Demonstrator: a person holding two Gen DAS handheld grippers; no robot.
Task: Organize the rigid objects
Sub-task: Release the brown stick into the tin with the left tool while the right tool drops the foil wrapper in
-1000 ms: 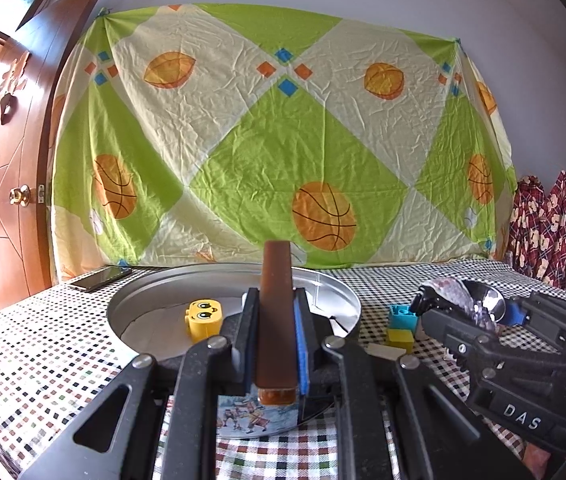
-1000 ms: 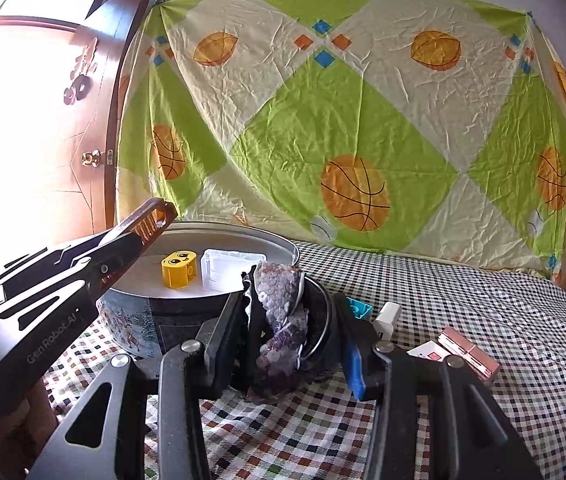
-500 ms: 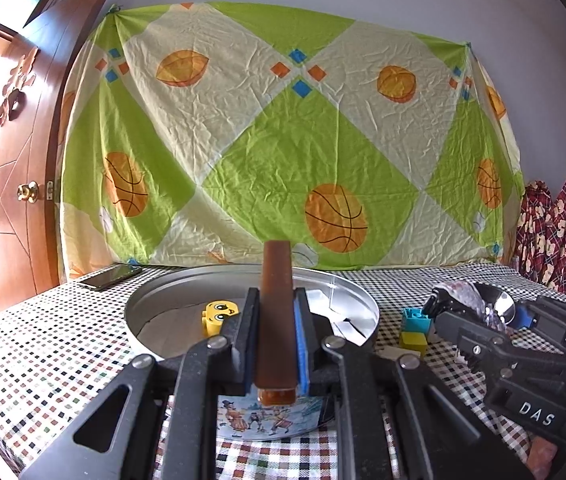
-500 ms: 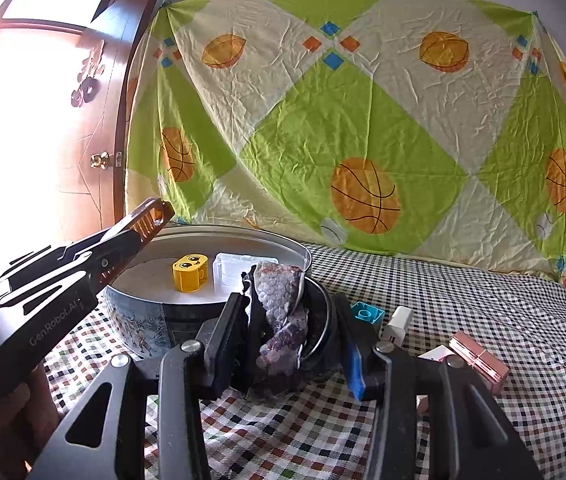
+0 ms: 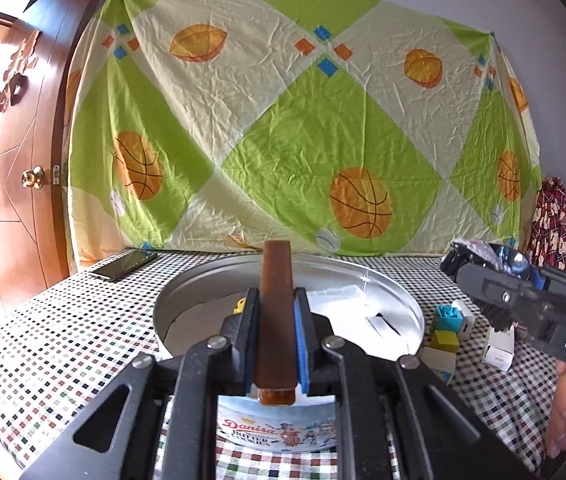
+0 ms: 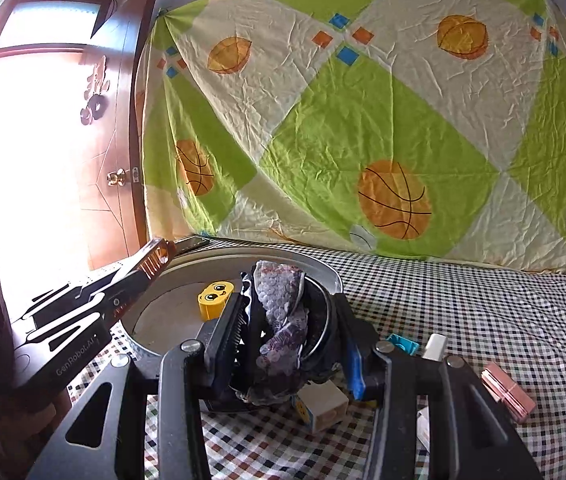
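Both cameras sit low over the table (image 5: pixel 43 344), each looking forward along its own fingers toward the hanging sheet (image 5: pixel 291 128). The left view is right up against the tin (image 5: pixel 187 300), peering over its near rim, with the door (image 5: pixel 15 160) at its left edge. The right view stands a little to the right of the tin (image 6: pixel 335 276), also close. Both views take in the tin, sheet (image 6: pixel 363 120), door (image 6: pixel 111 152) and checked table (image 6: pixel 483 312), and each catches the other gripper at its edge.
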